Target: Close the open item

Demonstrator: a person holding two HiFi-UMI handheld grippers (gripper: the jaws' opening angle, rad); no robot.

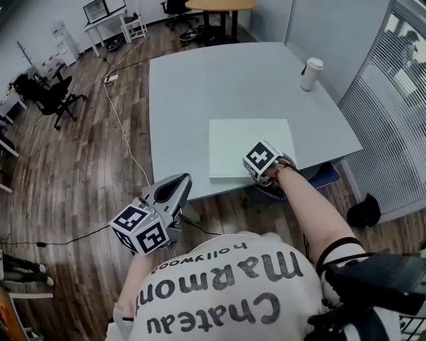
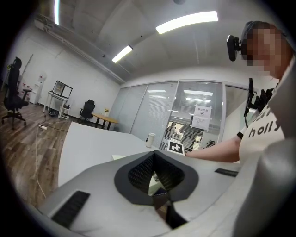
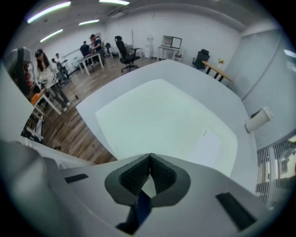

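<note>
A pale, flat book-like item lies on the grey table, close to the front edge, its cover down flat. My right gripper is at the item's front right corner, jaws shut with nothing between them; in the right gripper view its tips meet just above the item. My left gripper hangs off the table's front left corner over the floor. It is also shut and empty, pointing across the table towards the item.
A white paper cup stands at the table's far right, away from the item. Office chairs and desks stand on the wooden floor to the left and back. A cable runs across the floor.
</note>
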